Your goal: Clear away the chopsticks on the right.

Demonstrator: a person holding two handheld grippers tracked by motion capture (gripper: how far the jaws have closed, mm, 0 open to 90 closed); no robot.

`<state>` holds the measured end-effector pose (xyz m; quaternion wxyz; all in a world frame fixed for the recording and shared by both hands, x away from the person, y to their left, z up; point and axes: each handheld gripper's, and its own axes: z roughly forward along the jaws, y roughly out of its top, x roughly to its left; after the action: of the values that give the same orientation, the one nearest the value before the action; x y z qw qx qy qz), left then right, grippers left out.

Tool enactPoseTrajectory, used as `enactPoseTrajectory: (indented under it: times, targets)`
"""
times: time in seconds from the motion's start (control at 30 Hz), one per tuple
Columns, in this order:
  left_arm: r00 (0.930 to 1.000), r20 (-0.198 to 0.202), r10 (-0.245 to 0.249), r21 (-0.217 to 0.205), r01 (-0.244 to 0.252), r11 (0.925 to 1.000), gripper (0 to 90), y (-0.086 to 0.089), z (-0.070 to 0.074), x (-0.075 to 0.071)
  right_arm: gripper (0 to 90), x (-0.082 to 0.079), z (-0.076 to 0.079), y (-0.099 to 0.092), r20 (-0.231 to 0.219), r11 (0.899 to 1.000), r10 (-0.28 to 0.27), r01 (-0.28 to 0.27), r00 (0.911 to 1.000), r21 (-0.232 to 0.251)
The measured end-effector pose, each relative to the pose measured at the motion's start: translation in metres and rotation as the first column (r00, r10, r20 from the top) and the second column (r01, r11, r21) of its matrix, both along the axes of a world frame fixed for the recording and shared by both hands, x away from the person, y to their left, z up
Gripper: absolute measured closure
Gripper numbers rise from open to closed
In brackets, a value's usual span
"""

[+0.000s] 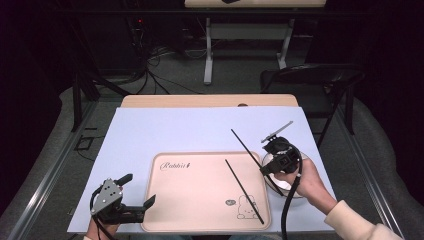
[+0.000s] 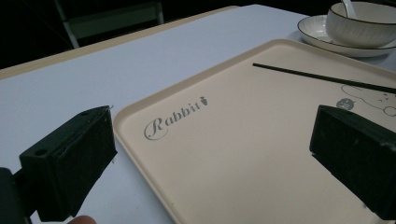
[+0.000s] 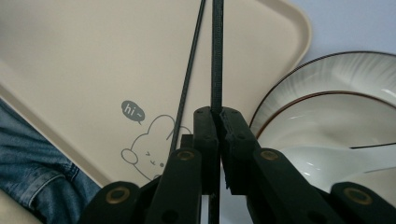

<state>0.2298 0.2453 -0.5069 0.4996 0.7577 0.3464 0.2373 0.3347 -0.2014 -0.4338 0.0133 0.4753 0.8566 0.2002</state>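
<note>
1. Biggest thing first: the pink tray (image 1: 200, 200) sits on the table (image 1: 165, 130), just left of the right gripper (image 1: 263, 170) and right up against the left gripper (image 1: 137, 192).
2. Bowl (image 3: 327, 126) on its saucer (image 3: 289, 88) with a spoon (image 3: 336, 161) in it, right under the right claw, on its outer side.
3. Left claw is wide open with nothing in it, its jaws hanging over the tray's near-left corner.
4. Right claw is clamped shut on one black chopstick (image 1: 247, 146), which pokes up and away from the jaws.
5. The other chopstick (image 1: 244, 191) lies flat on the tray, just inboard of the claw.
6. Tip, I'd say: lower the held stick slowly, line it up parallel beside its mate, and let go only once it's resting flat, so it won't roll or clip the bowl.
</note>
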Motion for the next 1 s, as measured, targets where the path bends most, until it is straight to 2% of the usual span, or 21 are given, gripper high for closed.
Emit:
enactPoseTrajectory:
  times: [0.03, 0.1, 0.17, 0.2, 0.27, 0.33, 0.37, 0.43, 0.5, 0.67, 0.7, 1.0]
  targets:
    - [1.0, 0.0, 0.001, 0.0, -0.001, 1.0, 0.1, 0.0, 0.0, 0.0, 85.1, 0.0, -0.01, 0.002, -0.01, 1.0, -0.022, 0.022, 0.9997, 0.008]
    - [1.0, 0.001, 0.001, -0.001, -0.001, 1.0, 0.1, 0.001, 0.0, 0.0, 85.1, -0.001, -0.015, 0.003, -0.009, 1.0, -0.024, 0.024, 0.9997, 0.01]
    - [1.0, 0.001, 0.0, 0.002, 0.0, 1.0, 0.1, 0.001, 0.0, 0.0, 85.1, -0.004, -0.028, 0.004, -0.007, 0.998, -0.061, 0.061, 0.9981, 0.025]
    - [1.0, 0.001, 0.0, 0.002, 0.0, 1.0, 0.1, 0.001, 0.0, 0.0, 85.1, -0.004, -0.028, 0.004, -0.007, 0.998, -0.061, 0.061, 0.9981, 0.025]
    - [1.0, 0.0, 0.0, 0.0, 0.0, 1.0, 0.1, 0.001, 0.0, 0.0, 85.1, -0.006, -0.039, 0.006, -0.016, 0.997, -0.067, 0.068, 0.9976, 0.027]
    - [1.0, 0.0, -0.003, 0.002, 0.003, 1.0, 0.1, 0.0, 0.0, -0.001, 85.1, -0.007, -0.042, 0.007, -0.019, 0.997, -0.071, 0.072, 0.9973, 0.017]
    - [1.0, 0.001, -0.004, 0.004, 0.004, 1.0, 0.1, 0.001, 0.0, -0.001, 85.1, -0.009, -0.05, 0.009, -0.03, 0.997, -0.076, 0.077, 0.9966, 0.012]
    - [1.0, 0.0, -0.003, 0.002, 0.003, 1.0, 0.1, 0.0, 0.0, 0.0, 85.1, -0.011, -0.056, 0.012, -0.022, 0.997, -0.082, 0.082, 0.9964, 0.002]
    - [1.0, -0.001, -0.003, 0.004, 0.003, 1.0, 0.1, 0.0, 0.0, 0.0, 85.2, -0.013, -0.061, 0.014, -0.008, 0.995, -0.101, 0.101, 0.9949, 0.01]
    - [1.0, -0.002, -0.003, 0.004, 0.003, 1.0, 0.1, 0.001, 0.0, 0.0, 85.1, -0.014, -0.069, 0.016, -0.021, 0.993, -0.118, 0.119, 0.9927, 0.022]
    - [1.0, -0.003, -0.002, 0.002, 0.002, 1.0, 0.1, 0.001, 0.0, 0.0, 85.1, -0.015, -0.075, 0.017, -0.044, 0.993, -0.114, 0.115, 0.9925, 0.009]
    - [1.0, -0.004, -0.005, 0.006, 0.005, 1.0, 0.1, 0.001, 0.0, 0.0, 84.8, -0.023, -0.092, 0.022, -0.077, 0.991, -0.131, 0.131, 0.9884, 0.001]
